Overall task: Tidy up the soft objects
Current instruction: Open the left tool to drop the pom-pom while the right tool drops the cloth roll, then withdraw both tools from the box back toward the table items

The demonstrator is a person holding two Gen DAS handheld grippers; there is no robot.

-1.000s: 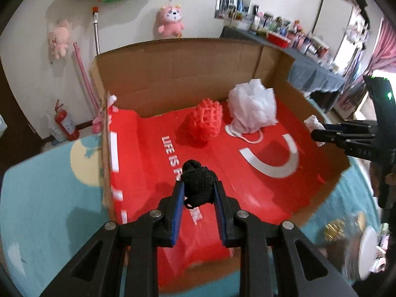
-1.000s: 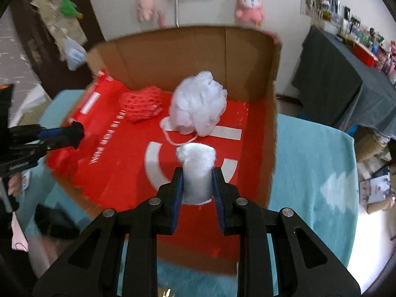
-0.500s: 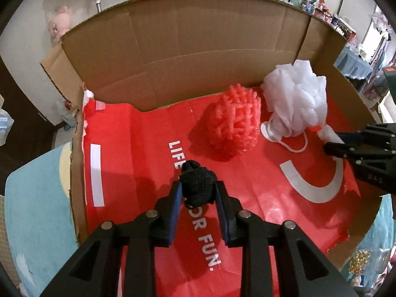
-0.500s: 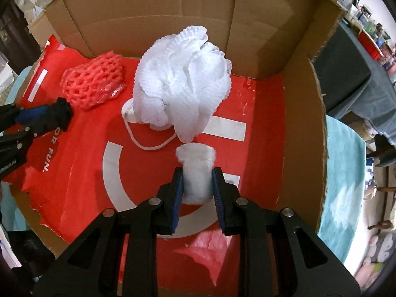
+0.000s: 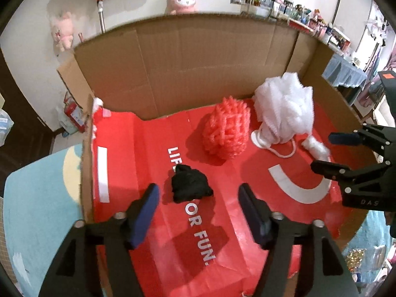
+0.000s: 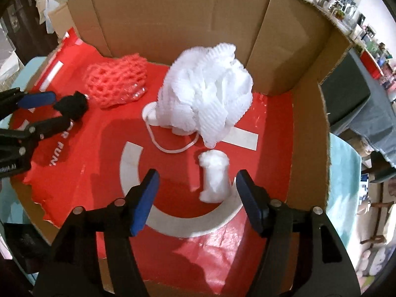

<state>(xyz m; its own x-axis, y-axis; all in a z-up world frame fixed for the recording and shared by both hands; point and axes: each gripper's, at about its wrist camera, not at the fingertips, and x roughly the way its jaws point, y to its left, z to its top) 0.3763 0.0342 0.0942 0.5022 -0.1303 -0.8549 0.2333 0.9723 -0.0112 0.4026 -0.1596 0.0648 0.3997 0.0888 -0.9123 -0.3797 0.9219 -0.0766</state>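
A cardboard box (image 5: 198,57) with a red liner holds the soft things. A small black cloth ball (image 5: 190,183) lies on the liner just ahead of my open, empty left gripper (image 5: 198,195). A small white fluffy wad (image 6: 214,180) lies on the liner between the fingers of my open, empty right gripper (image 6: 196,185), nearer the right finger. A red mesh sponge (image 5: 226,131) and a white bath pouf (image 5: 284,111) with a cord loop rest near the back wall. The black ball (image 6: 73,105) and left gripper (image 6: 42,111) show at the left of the right wrist view.
The box stands on a light blue mat (image 5: 37,198). Its back wall (image 6: 173,14) and right wall (image 6: 309,123) rise high. Pink plush toys (image 5: 182,0) hang on the room wall behind. A dark-covered table (image 6: 358,104) stands to the right.
Both grippers have opened and drawn back a little. The black ball and the white wad now lie loose on the red liner.
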